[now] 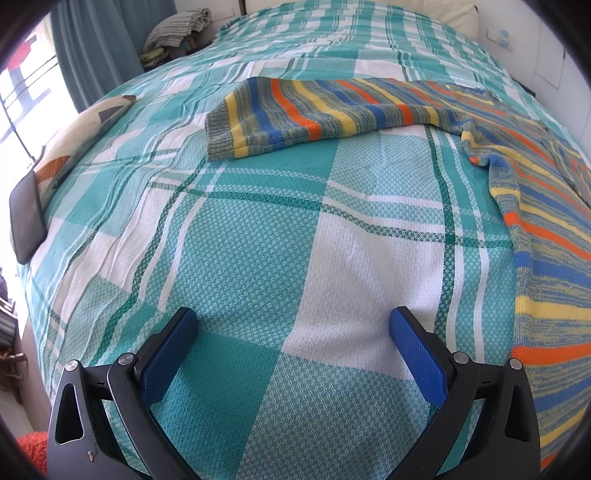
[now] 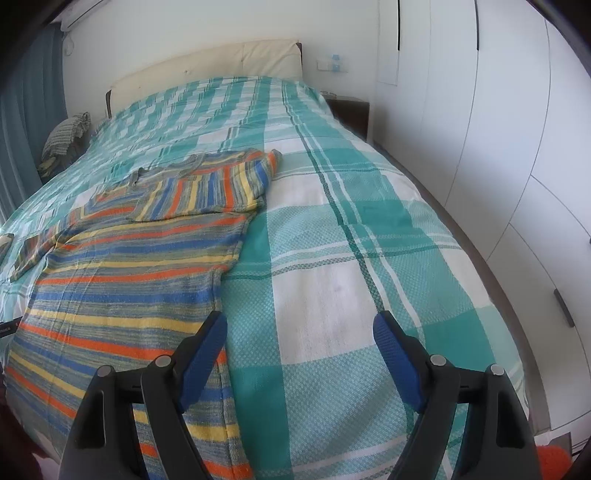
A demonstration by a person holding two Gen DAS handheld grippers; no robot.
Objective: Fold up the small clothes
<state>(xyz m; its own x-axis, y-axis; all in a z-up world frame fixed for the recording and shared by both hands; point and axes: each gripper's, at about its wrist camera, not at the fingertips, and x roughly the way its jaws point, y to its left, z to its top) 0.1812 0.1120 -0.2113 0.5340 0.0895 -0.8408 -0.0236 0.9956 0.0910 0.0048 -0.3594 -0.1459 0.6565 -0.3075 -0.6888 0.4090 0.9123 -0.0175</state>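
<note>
A teal and white plaid bedspread (image 1: 258,236) covers the bed. A patterned cushion (image 1: 85,136) lies at its left edge, with a dark phone (image 1: 27,218) just beside it. Folded checked cloth (image 1: 177,27) is piled near blue curtains (image 1: 92,48). A cream headboard (image 2: 207,70), a dark nightstand (image 2: 351,110) and white wardrobe doors (image 2: 498,129) line the room.

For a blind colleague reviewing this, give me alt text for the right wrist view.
A striped sweater lies flat on a teal plaid bedspread, one sleeve folded across its chest. The right tool hangs open and empty over the sweater's edge.
</note>
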